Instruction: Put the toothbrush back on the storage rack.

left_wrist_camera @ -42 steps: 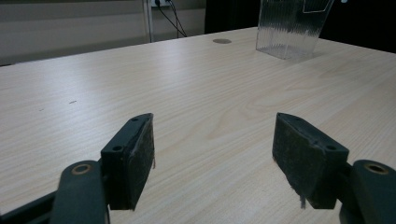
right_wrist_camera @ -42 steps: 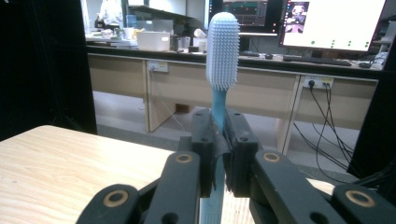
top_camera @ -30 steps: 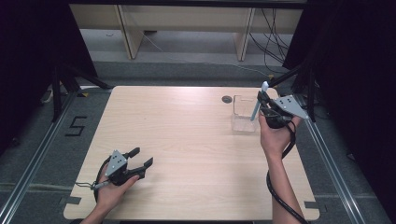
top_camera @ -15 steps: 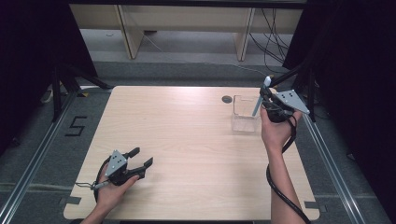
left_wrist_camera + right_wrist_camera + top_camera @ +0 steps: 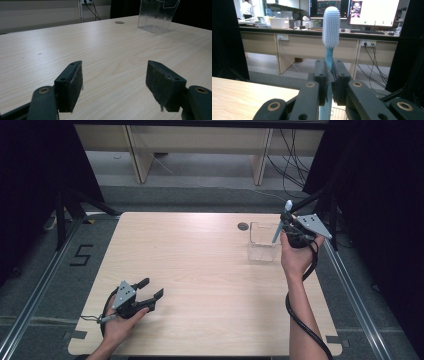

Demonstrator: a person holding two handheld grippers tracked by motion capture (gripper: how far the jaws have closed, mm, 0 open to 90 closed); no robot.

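We find the right gripper raised at the far right of the table, its jaws clenched on the handle of a pale blue toothbrush; the right gripper view confirms the grip, with the pads pressed on the handle just below the bristled head. In the high view the brush stands steeply, head uppermost and tipped slightly to the right, its lower handle running down and to the left towards the clear plastic holder; that holder sits on the table just left of the right hand, its open top facing up.

We judge the governing relation to be this: the long axis of the brush is near upright, and its lower end lies above or within the holder's mouth; which of the two we cannot tell, the walls being transparent. A lowering along that axis would seat the brush, and a lift would clear it.

The left gripper rests at the near left of the table, well apart from the holder; its jaws stand wide with nothing between the pads. The right hand is plainly the nearer.
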